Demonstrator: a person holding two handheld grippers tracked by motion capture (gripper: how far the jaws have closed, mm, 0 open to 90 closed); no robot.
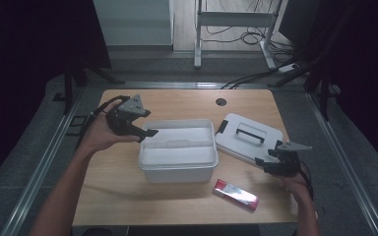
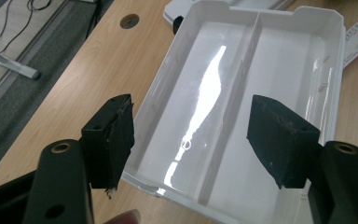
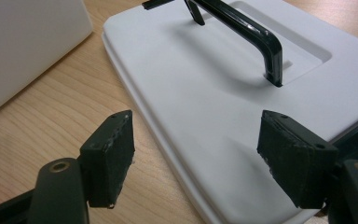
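Wooden table (image 1: 113, 172): one white box (image 1: 178, 156), one lid (image 1: 247, 137), two grippers.

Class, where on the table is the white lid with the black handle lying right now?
In the high view the white lid lies flat on the table's right side, just right of the open white box, with the right tongs at its near edge.

Lab, dark curtains (image 1: 24, 44), floor cables (image 1: 248, 37)
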